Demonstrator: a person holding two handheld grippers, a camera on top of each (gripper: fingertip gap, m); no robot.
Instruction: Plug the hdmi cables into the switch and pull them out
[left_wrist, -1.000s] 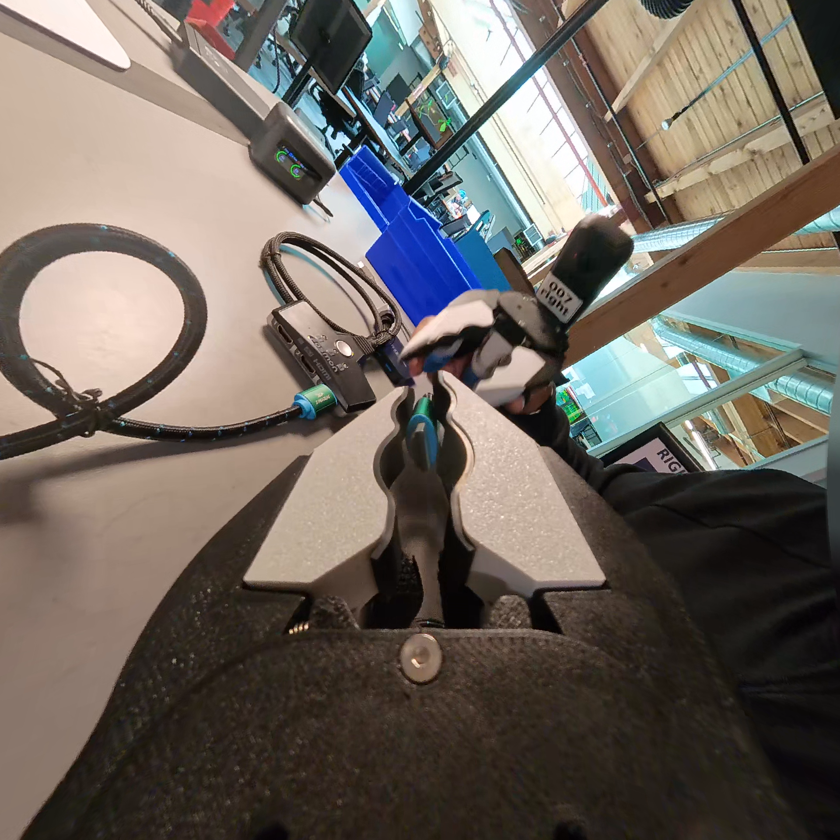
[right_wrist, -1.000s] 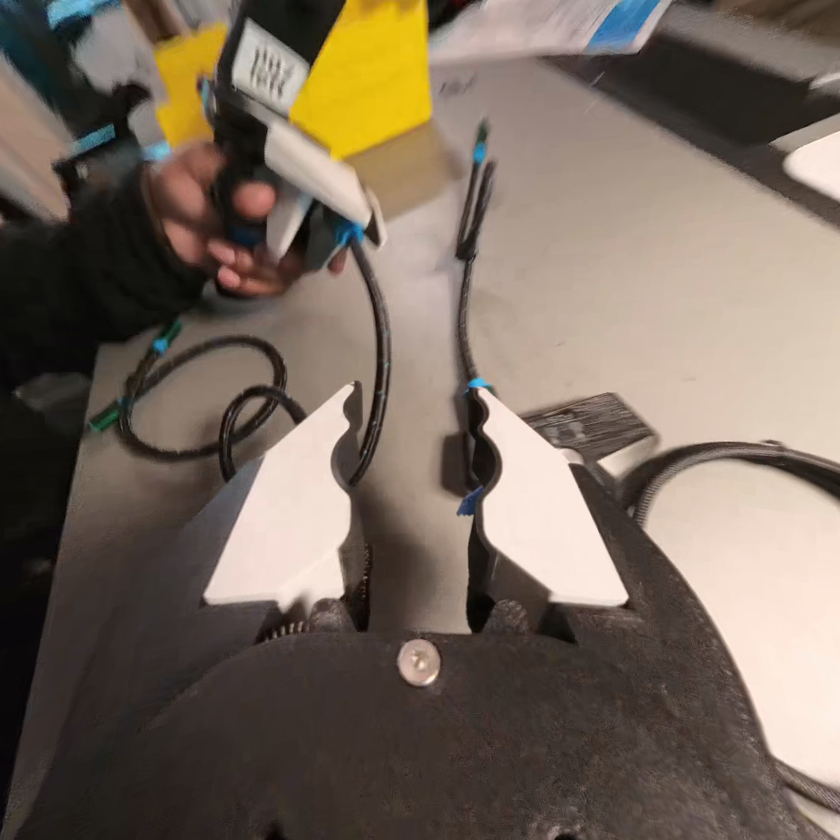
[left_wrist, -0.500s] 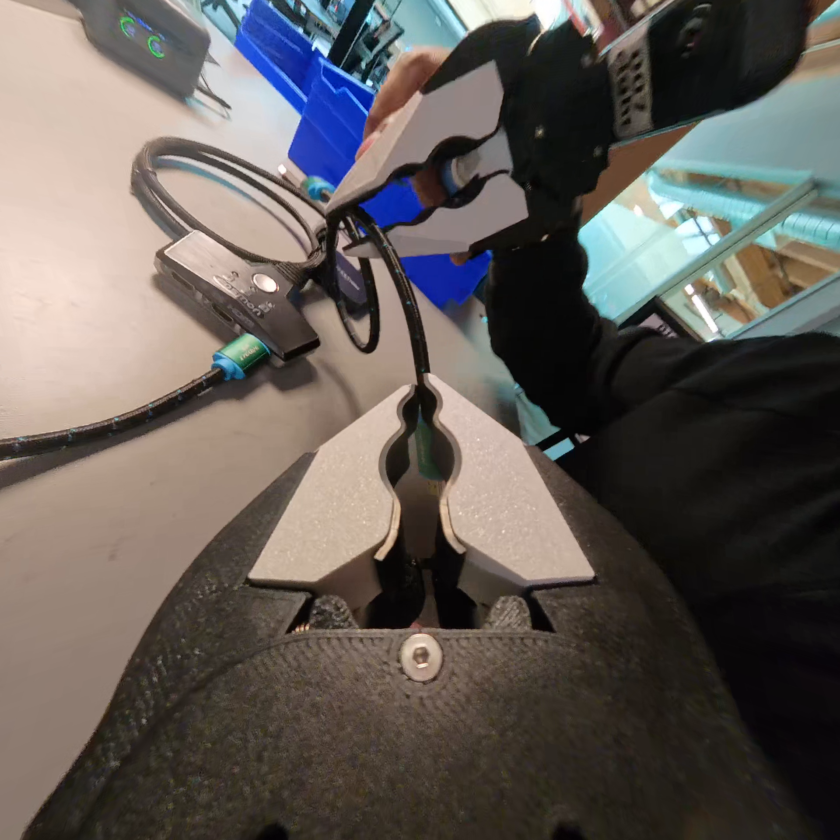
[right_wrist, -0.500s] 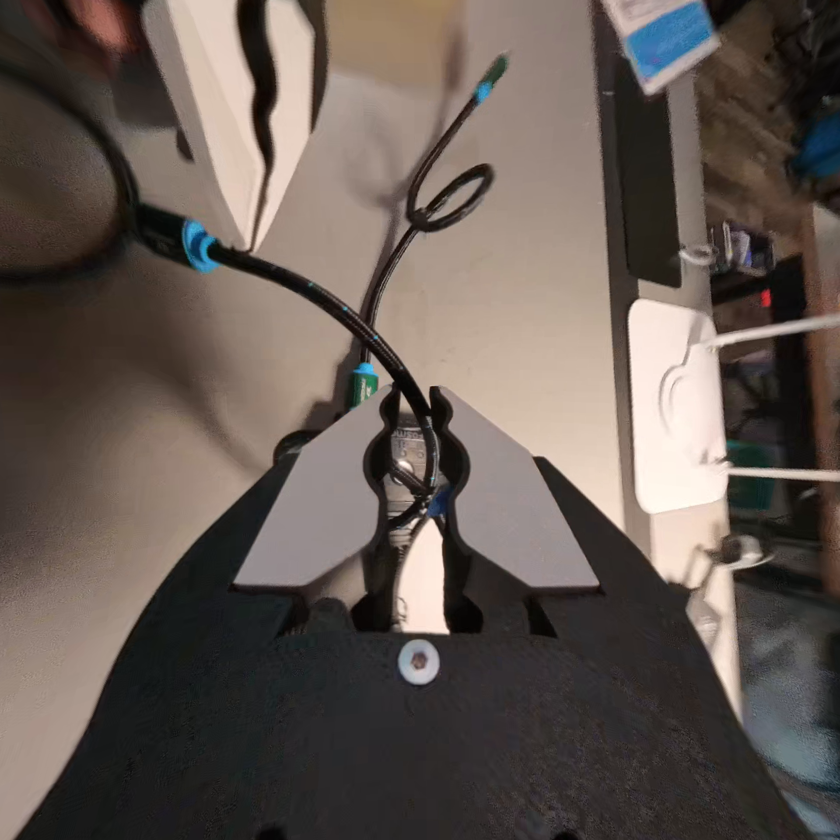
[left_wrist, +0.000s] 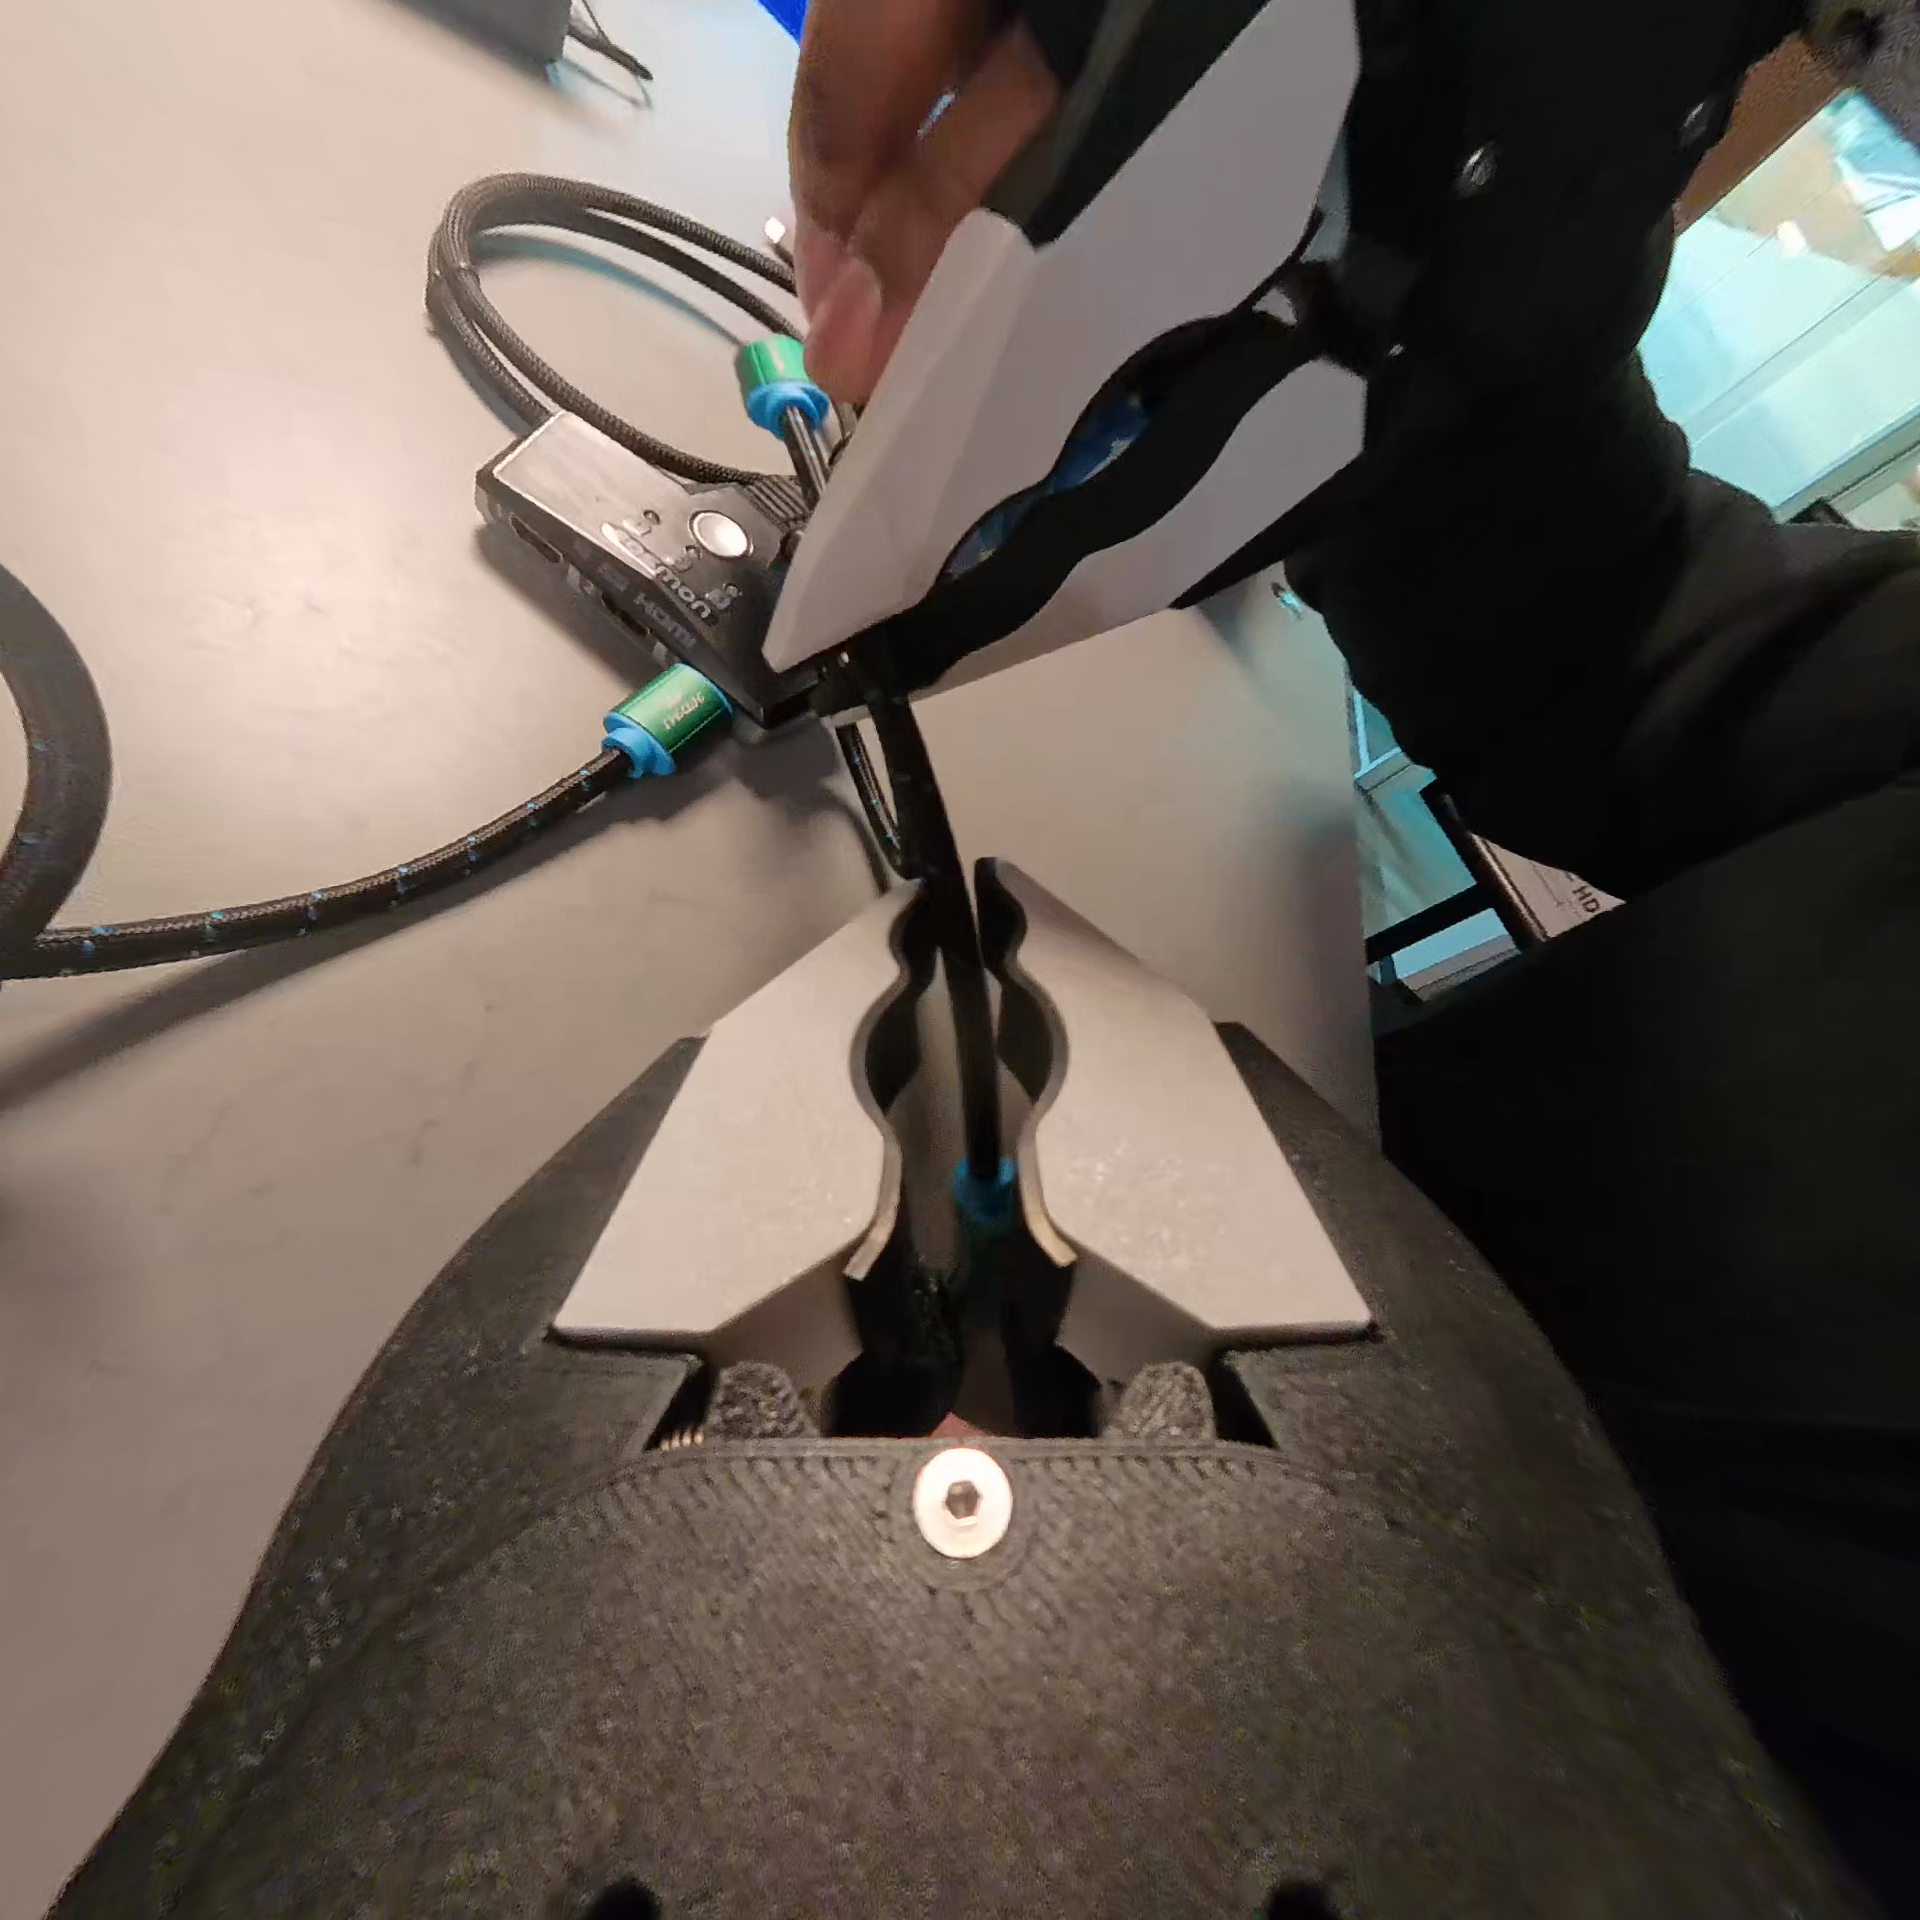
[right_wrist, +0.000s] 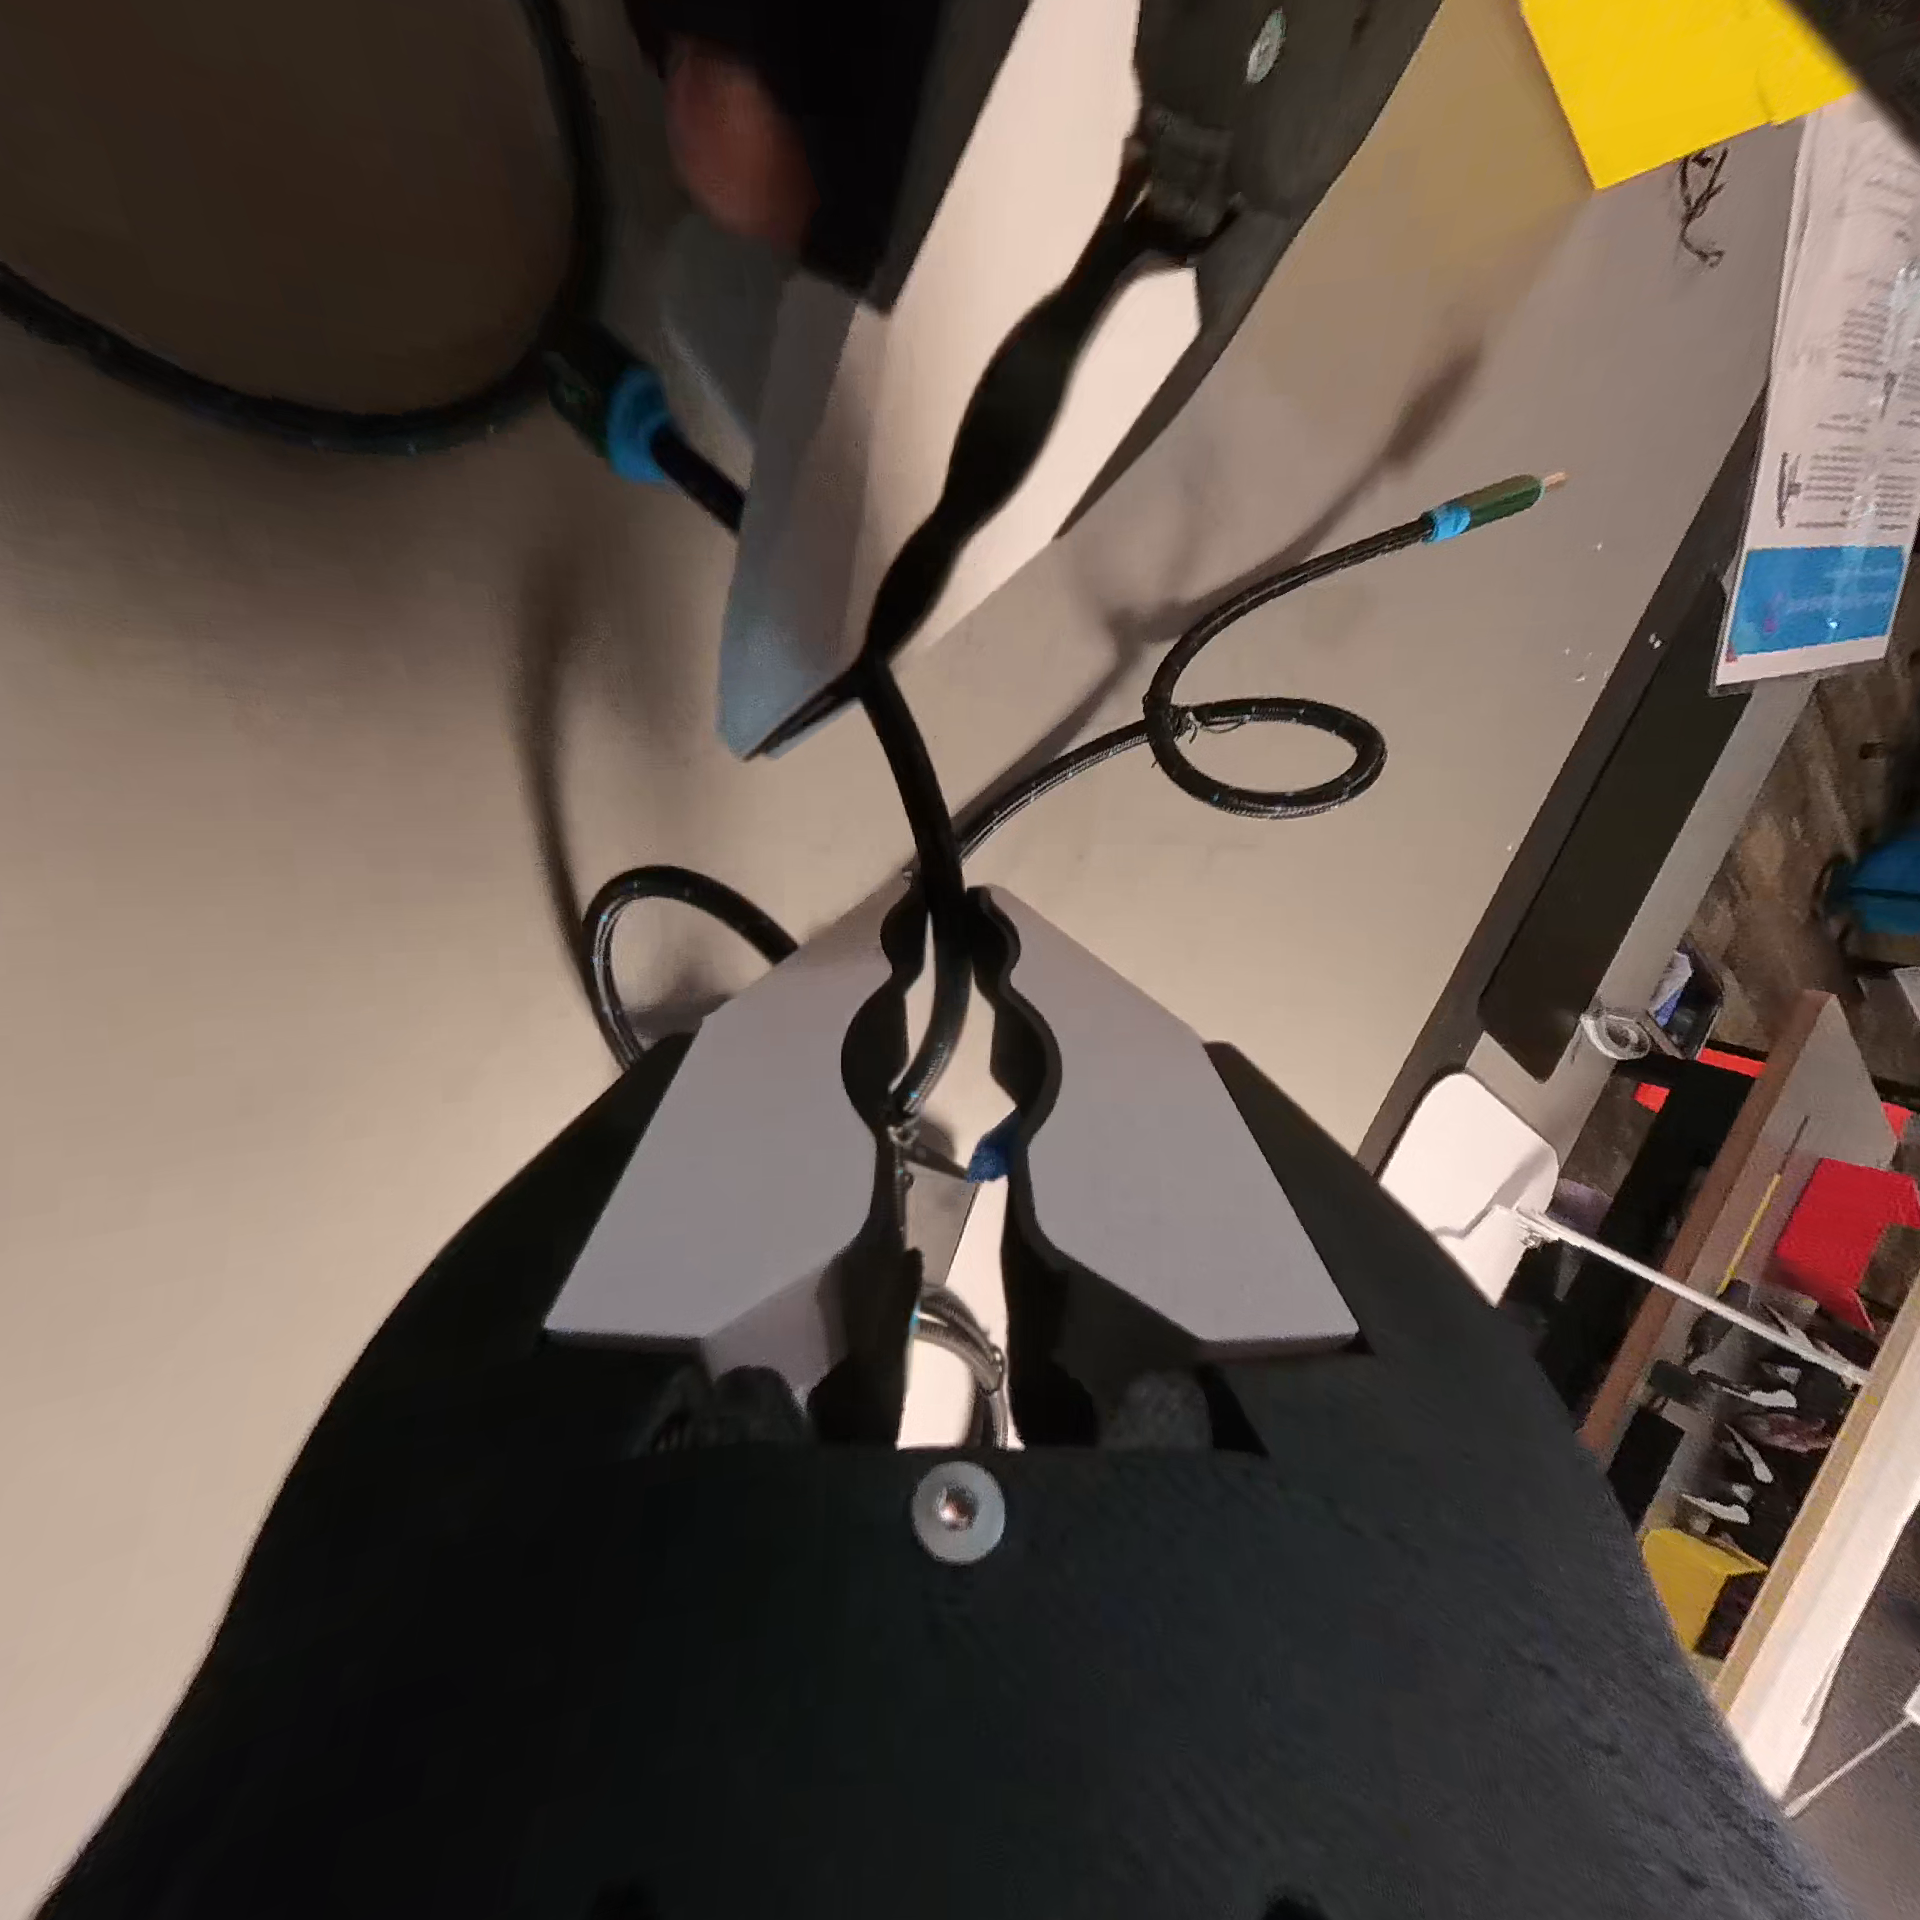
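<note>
The switch (left_wrist: 634, 540) lies in the upper middle of the left wrist view, flat on the grey table (left_wrist: 260, 1143), its long axis running from upper left to lower right. One green-collared plug (left_wrist: 665, 717) sits in its near end, and two empty ports show along the side facing you.

The cable you hold (left_wrist: 940, 883) runs as one short black span between your two claws, from centre frame up to the switch's lower right corner. Your left gripper (left_wrist: 951, 894) is closed on it: the blue strain relief (left_wrist: 982, 1195) sits deep between the fingers, so the plug itself points back toward your hand, hidden. Your right gripper (left_wrist: 831, 665) is closed on the same cable further along, tips just beside the switch, and is the nearer of the two to it.

In the right wrist view the right gripper (right_wrist: 951, 904) pinches the cable at its tips, with the left gripper (right_wrist: 821, 686) above it in the upper middle of the frame.

I judge that the plug must be turned to face a port before you can insert it; the right gripper looks placed to steady the cable during that regrasp.
</note>
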